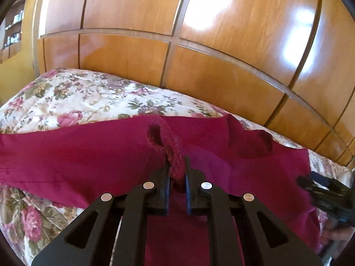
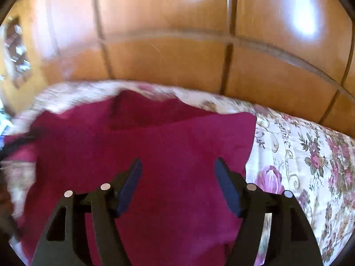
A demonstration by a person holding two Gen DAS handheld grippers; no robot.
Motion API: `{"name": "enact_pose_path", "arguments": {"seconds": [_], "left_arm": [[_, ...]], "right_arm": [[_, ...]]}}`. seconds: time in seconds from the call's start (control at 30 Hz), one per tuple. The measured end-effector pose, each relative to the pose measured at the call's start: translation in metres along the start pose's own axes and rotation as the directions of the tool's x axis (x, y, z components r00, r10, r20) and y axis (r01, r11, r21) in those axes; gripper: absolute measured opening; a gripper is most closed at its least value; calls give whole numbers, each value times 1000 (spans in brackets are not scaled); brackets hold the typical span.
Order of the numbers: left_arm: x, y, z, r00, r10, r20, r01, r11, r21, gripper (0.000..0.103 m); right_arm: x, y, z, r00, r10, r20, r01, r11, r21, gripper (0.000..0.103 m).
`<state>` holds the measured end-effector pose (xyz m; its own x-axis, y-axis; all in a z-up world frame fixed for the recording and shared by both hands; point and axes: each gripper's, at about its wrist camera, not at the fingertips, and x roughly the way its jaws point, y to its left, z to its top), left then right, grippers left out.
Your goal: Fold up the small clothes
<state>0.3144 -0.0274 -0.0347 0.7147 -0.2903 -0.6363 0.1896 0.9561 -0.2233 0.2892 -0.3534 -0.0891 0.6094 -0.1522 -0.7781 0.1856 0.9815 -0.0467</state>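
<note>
A home bedroom: floral bedspread (image 1: 73, 102) before a glossy wooden wardrobe (image 1: 155, 22)

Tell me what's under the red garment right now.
The red garment lies on a floral bedspread, which shows around its edges. The left gripper pinches a stitched hem. Whatever lies beneath the garment's middle is covered and cannot be seen.

From my right wrist camera the far left is smeared: the bedspread (image 2: 73, 93) edge and the shelves (image 2: 16, 51) are unreadable. The red garment (image 2: 177, 155) runs off the near edge. In the left wrist view, the other gripper (image 1: 328, 197) is blurred at the right border, partly cut off.
</note>
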Motion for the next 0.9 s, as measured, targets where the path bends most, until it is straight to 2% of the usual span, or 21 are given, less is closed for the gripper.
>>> {"name": "enact_pose_path", "arguments": {"seconds": [0.03, 0.07, 0.13, 0.17, 0.2, 0.27, 0.4, 0.43, 0.47, 0.53, 0.57, 0.6, 0.63, 0.67, 0.73, 0.9], "left_arm": [[5, 1, -1, 1000, 30, -4, -30, 999, 16, 10], [10, 2, -3, 998, 60, -13, -60, 998, 34, 10], [38, 3, -13, 985, 147, -87, -138, 986, 95, 11], [54, 6, -21, 974, 172, -146, -157, 981, 110, 11], [64, 10, -27, 970, 172, -174, -156, 982, 105, 11], [58, 14, -26, 977, 152, -152, -141, 987, 77, 11], [42, 23, -27, 981, 122, -150, -120, 993, 18, 15], [30, 25, -29, 984, 114, -137, -115, 993, 4, 27], [16, 30, -30, 988, 103, -118, -106, 994, -22, 34], [-6, 42, -34, 992, 86, -89, -91, 994, -64, 53], [-16, 46, -36, 992, 98, -74, -103, 992, -70, 56], [-26, 48, -40, 992, 111, -62, -116, 990, -75, 57], [-36, 56, -45, 991, 117, -69, -123, 988, -90, 57], [-41, 61, -50, 990, 115, -78, -123, 987, -105, 57], [-52, 75, -59, 986, 137, -100, -150, 979, -138, 57], [-89, 116, -83, 978, 166, -123, -192, 949, -248, 57]], "right_arm": [[15, -5, -5, 997, -70, -14, 70, 998, -7, 67], [27, -16, -14, 994, -112, -6, 112, 994, 7, 73], [29, -35, -21, 996, -88, 5, 87, 991, 103, 79], [32, -42, -21, 995, -95, -17, 96, 985, 143, 92], [36, -48, -22, 997, -69, -31, 73, 982, 174, 95], [37, -54, -22, 999, -32, -39, 39, 977, 209, 96], [33, -47, -22, 995, -88, -36, 93, 980, 177, 100], [32, -46, -20, 995, -90, -41, 96, 980, 174, 100], [32, -45, -20, 994, -98, -50, 105, 980, 170, 100], [7, -39, -12, 974, -228, -19, 228, 965, 132, 100], [-12, -34, -10, 959, -282, 44, 274, 954, 125, 100], [-34, -27, -10, 958, -260, 123, 244, 961, 132, 100], [-46, -18, -10, 968, -203, 148, 184, 975, 128, 100], [-48, -4, -10, 984, -118, 131, 106, 990, 97, 100], [-43, 21, -16, 995, -31, 91, 28, 999, 34, 100], [-24, 86, -50, 999, 48, 10, -47, 996, -73, 100]]}}
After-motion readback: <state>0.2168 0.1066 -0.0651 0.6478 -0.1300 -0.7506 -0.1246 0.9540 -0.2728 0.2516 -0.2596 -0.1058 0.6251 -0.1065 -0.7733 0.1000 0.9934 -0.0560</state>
